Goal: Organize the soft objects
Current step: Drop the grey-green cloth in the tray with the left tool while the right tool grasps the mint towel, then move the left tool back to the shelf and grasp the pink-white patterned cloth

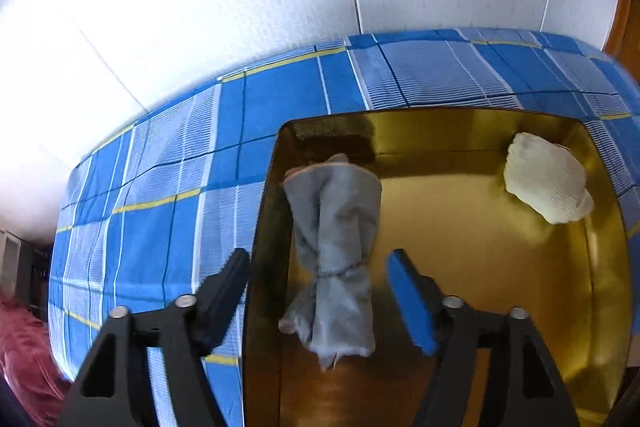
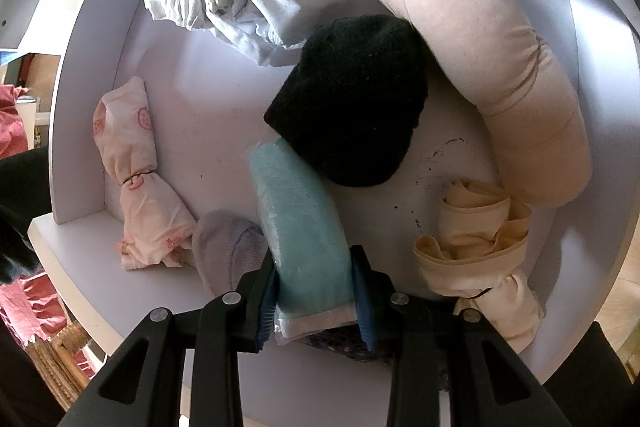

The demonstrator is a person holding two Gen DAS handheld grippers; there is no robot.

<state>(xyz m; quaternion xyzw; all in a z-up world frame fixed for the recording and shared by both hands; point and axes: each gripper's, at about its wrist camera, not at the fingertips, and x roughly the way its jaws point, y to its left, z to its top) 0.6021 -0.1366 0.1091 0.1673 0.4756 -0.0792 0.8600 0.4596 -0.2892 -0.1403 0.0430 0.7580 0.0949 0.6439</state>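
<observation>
left gripper (image 1: 318,291) over the gold metal tin (image 1: 500,255) on the blue plaid bedsheet (image 1: 160,167). jaws spread, nothing between the pads; the grey rolled cloth bundle tied with a thin band (image 1: 334,247) lies in the tin along its left wall, free of the pads. a cream knitted ball of fabric (image 1: 546,183) sits in the tin's far right corner, well apart.

right gripper (image 2: 314,297) points down into the white drawer (image 2: 208,131), jaws pinching the near end of a pale turquoise fuzzy sock roll (image 2: 298,223). its far end touches the black knit bundle (image 2: 352,99); a lilac sock (image 2: 224,247) lies just beside the left jaw.

judgement: release looks done, so lift the left gripper straight up to avoid snagging the grey bundle. lift the turquoise roll vertically too, clear of the black bundle, and keep the grip steady; soft pile may slip. set it in the tin's open middle.
</observation>
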